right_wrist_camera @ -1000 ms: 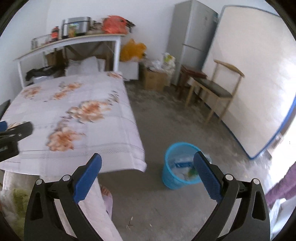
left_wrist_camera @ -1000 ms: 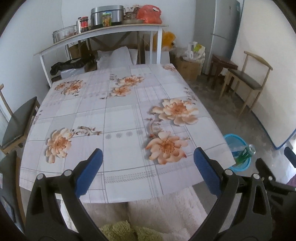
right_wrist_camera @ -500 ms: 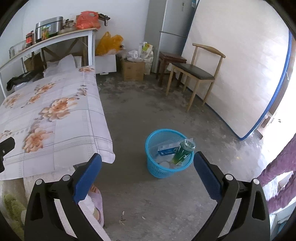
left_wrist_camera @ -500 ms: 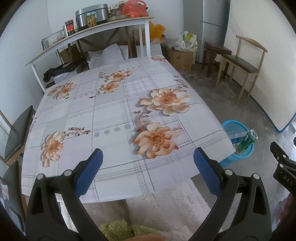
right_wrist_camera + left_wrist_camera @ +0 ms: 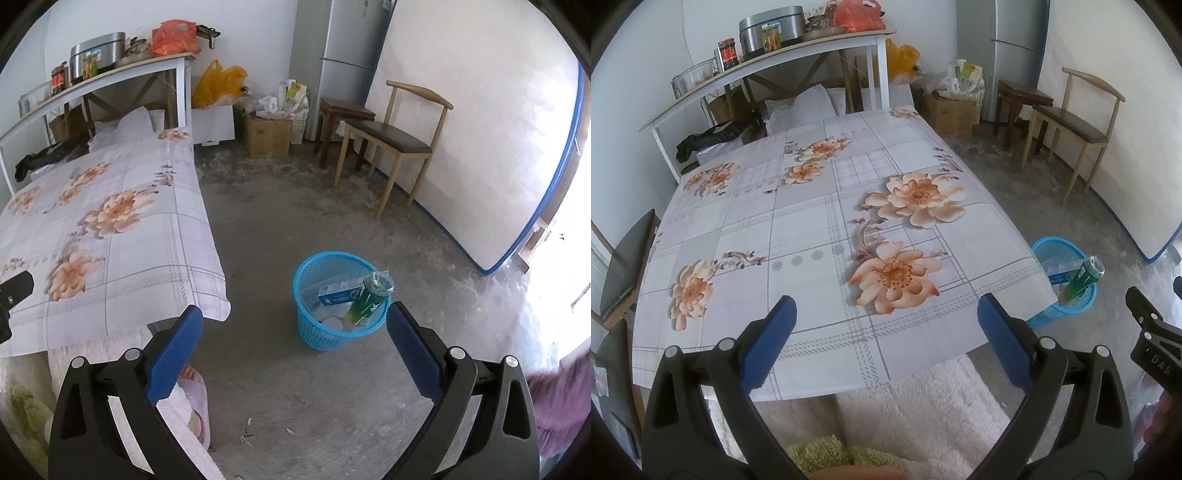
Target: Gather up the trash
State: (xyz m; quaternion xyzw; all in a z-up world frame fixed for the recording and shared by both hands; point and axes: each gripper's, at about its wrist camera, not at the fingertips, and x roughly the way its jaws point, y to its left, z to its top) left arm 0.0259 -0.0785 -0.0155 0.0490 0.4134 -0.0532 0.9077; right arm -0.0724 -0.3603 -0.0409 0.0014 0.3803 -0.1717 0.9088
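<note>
Now, surface: flowered tablecloth (image 5: 798,229) on the table, nothing on it.
Room: grey concrete floor (image 5: 280,206), one chair (image 5: 391,136) far right, fridge (image 5: 343,40) behind.
Basket (image 5: 321,338): one, blue, on the floor right of the table.
Can (image 5: 369,299): one, green, in the basket, tilted, top up-right.
Box (image 5: 338,291): one, lying across the basket.
Left gripper (image 5: 886,332): jaws wide, empty, over the near table edge.
Right gripper (image 5: 295,334): jaws wide, empty, facing the basket.

Soft daylight, blown-out glare at right edge, fisheye-bent dark corners.
</note>
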